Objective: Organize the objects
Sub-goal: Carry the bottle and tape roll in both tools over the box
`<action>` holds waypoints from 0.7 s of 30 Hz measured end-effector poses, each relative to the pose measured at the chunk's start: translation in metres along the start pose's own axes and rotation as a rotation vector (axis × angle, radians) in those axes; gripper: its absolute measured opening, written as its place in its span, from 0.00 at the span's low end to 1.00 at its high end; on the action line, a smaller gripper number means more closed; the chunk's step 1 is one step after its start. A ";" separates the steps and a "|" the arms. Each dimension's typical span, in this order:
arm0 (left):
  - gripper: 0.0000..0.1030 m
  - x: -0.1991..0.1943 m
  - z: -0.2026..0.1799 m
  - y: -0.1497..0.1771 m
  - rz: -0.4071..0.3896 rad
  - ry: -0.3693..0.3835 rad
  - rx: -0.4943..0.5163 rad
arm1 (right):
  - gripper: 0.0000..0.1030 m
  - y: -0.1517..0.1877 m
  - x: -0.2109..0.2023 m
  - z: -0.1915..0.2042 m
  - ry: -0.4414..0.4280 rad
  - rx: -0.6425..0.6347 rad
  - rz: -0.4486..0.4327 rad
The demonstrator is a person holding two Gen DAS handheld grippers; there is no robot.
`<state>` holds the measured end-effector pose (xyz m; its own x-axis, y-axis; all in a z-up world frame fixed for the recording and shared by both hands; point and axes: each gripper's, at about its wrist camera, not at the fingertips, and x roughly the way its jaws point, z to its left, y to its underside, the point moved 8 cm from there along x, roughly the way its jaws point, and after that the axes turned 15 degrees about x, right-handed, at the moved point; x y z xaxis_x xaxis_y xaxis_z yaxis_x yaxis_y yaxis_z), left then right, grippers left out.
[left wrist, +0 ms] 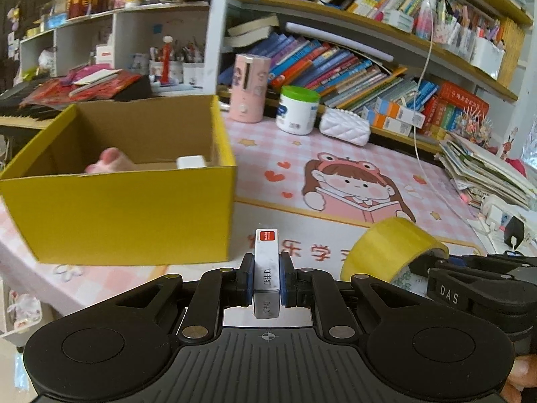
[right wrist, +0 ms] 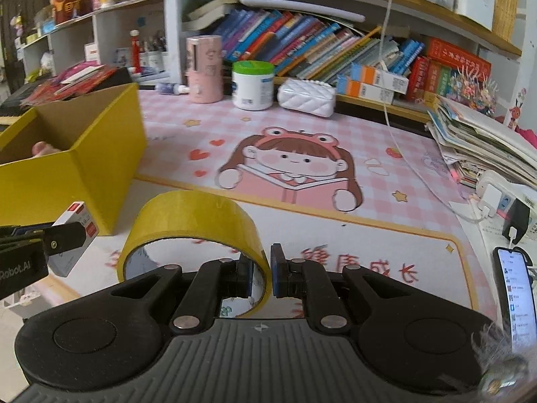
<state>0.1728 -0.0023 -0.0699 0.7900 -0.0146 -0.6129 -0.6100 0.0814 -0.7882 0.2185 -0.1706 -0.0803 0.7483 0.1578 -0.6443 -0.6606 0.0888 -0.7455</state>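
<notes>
Gripping: the left gripper (left wrist: 266, 280) clamps a small white staple box (left wrist: 266, 268) between its blue pads, the box's red-labelled end pointing forward.
Right gripper (right wrist: 261, 273): closed on the wall of a yellow tape roll (right wrist: 194, 231), one finger inside the ring, the other outside.
Tape: tilted, its open side facing the camera; in the left view it sits to the right of the staple box, with the right gripper's black body on it.
Staple box, right view: at the left edge, held in the left gripper's fingers, just beside the tape and close to the yellow carton's corner.
Carton (left wrist: 117, 211): open-topped yellow cardboard, on the left part of the desk, ahead and to the left of the left gripper.
Inside carton: a pink soft item (left wrist: 110, 163) and a white block (left wrist: 191, 162); more detail cannot be told.
Mat (right wrist: 369, 181): pink checked, with a cartoon girl reading, covering the desk.
Back of desk: pink cylinder (right wrist: 204, 67), green-lidded white jar (right wrist: 253, 84), white quilted purse (right wrist: 307, 95), below shelves of books.
Right side: paper stack (right wrist: 483, 144), lit phone (right wrist: 517, 292), white cable (right wrist: 402, 154) hanging onto the mat.
</notes>
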 end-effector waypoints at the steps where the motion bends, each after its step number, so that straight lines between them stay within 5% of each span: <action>1: 0.12 -0.004 0.004 0.001 -0.005 -0.002 -0.003 | 0.10 0.002 -0.004 0.005 -0.001 -0.003 -0.004; 21: 0.12 -0.083 0.092 0.048 -0.054 -0.074 -0.035 | 0.10 0.058 -0.051 0.104 -0.061 -0.026 -0.013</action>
<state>0.0835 0.0944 -0.0520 0.8233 0.0563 -0.5649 -0.5673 0.0471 -0.8221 0.1354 -0.0717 -0.0727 0.7514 0.2161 -0.6234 -0.6482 0.0658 -0.7586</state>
